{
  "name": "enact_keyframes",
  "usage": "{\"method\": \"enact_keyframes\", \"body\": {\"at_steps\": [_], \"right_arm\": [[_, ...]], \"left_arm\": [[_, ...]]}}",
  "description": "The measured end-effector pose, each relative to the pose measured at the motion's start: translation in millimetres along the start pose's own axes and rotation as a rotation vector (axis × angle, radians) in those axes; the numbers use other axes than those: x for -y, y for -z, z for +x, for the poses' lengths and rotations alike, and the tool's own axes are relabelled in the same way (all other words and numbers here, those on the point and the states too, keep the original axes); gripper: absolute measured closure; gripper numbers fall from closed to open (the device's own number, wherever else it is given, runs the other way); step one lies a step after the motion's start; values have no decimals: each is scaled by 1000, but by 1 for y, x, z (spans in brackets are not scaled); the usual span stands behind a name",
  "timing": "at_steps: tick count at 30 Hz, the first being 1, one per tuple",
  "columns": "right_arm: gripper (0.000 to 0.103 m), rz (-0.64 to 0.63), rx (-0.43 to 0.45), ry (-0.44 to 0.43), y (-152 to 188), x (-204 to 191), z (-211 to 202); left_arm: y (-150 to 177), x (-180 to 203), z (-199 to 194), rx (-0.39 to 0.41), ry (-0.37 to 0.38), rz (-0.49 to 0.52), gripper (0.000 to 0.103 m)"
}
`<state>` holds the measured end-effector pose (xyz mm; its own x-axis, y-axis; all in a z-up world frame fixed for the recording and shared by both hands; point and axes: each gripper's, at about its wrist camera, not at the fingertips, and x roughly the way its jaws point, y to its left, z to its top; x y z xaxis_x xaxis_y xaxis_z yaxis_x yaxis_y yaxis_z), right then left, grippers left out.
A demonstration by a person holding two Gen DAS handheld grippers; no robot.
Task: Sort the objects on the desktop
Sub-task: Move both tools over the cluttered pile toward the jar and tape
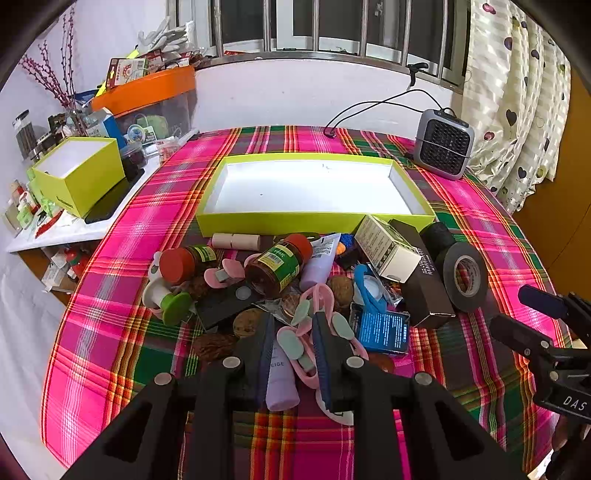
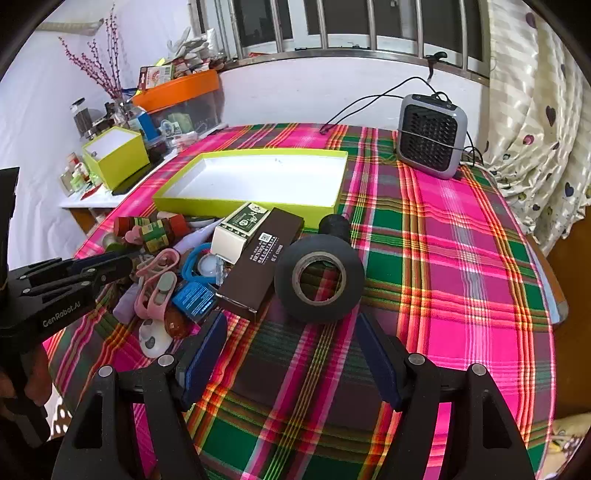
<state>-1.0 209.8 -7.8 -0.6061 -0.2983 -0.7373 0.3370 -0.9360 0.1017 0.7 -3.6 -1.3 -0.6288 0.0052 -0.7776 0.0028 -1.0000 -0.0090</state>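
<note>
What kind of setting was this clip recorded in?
Most likely a room in a home, not a lab: a table under a plaid tablecloth, a heart-print curtain beside a barred window, and a side shelf crowded with household odds and ends.
</note>
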Motion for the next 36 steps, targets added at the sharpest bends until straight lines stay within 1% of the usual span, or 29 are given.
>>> {"method": "enact_keyframes", "body": {"at_steps": [5, 9, 12, 17, 21, 22, 28, 31, 34, 36], "right_arm": [[29, 5, -2, 0, -3, 1, 0], [29, 20, -1, -5, -5, 4, 0], [29, 20, 0, -5, -5, 5, 0], [29, 20, -9, -11, -4, 5, 3], [28, 11, -34, -25, -5, 4, 9], [29, 7, -34, -19, -6, 4, 10], [28, 15, -34, 15, -8, 10, 11], [29, 18, -39, 13, -7, 10, 12], [29, 15, -56, 22, -8, 11, 15], [29, 5, -41, 37, -9, 11, 13]], "left_arm": [[-1, -4, 3, -18, 23, -15, 81], [-2, -6, 5, -26, 26, -22, 81], [-3, -7, 6, -35, 52, -36, 81], [-3, -3, 7, -31, 50, -15, 81], [-1, -3, 12, -58, 58, -24, 81], [-1, -3, 13, -67, 60, -23, 81], [0, -5, 14, -59, 66, -35, 81], [0, -1, 13, -54, 71, -17, 81], [0, -2, 15, -65, 81, -23, 81], [1, -4, 16, -64, 94, -32, 81]]}}
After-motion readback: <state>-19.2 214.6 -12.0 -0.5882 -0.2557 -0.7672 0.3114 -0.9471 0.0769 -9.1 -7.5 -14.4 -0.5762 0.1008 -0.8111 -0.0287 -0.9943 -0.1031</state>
